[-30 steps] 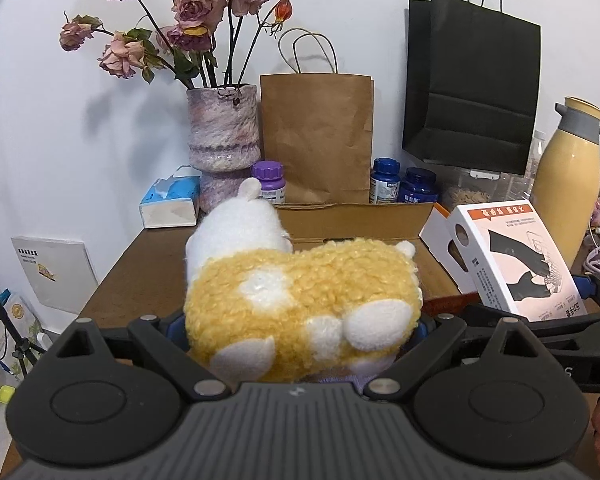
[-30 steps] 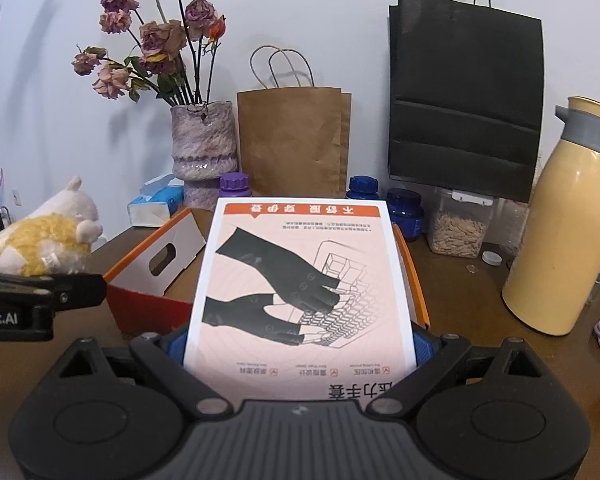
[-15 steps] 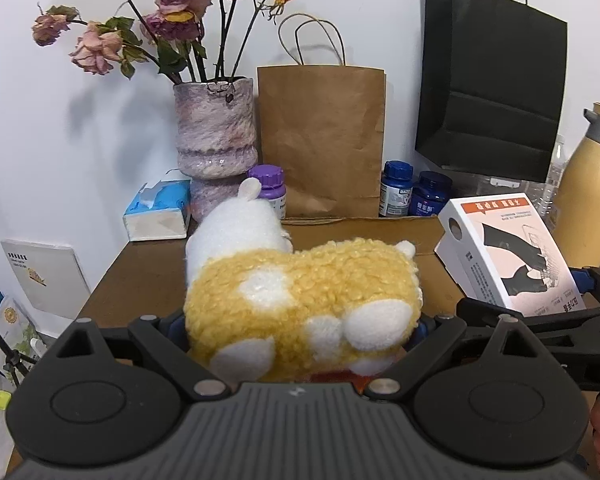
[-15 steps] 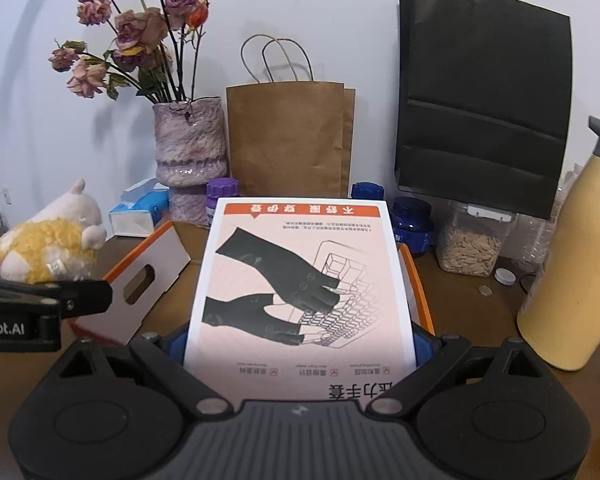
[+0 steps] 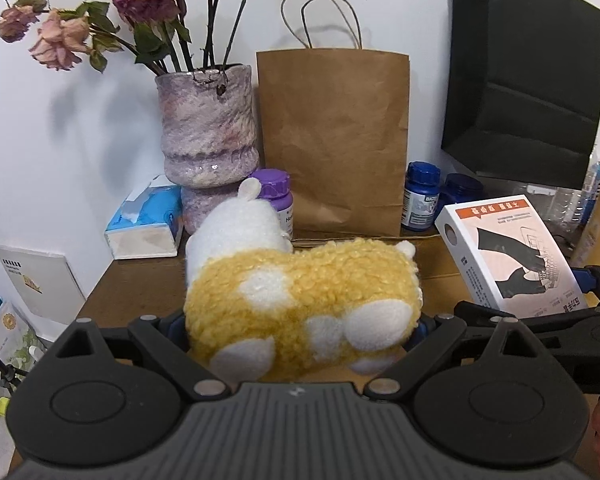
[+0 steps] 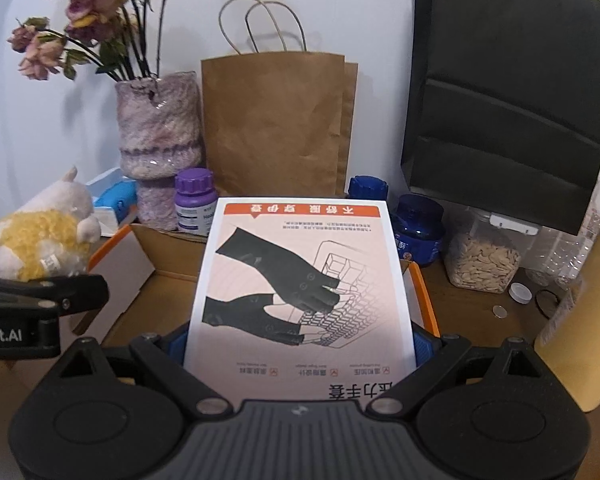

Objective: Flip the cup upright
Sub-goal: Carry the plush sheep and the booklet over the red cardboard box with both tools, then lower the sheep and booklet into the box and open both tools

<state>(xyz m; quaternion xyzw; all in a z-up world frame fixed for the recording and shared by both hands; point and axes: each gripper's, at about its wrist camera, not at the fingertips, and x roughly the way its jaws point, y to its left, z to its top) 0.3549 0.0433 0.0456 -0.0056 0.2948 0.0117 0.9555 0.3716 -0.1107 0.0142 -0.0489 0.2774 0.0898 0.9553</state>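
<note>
My left fingertips buried behind the plush toy, my right ones behind the glove box — print too small to read, flowers cropped at top, yellow flask cut off right.

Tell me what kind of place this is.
Probably a home or small office corner used as a storage table against a white wall: a vase of dried roses, paper shopping bags, supplement bottles and a jar of seeds crowd the back of it.
</note>
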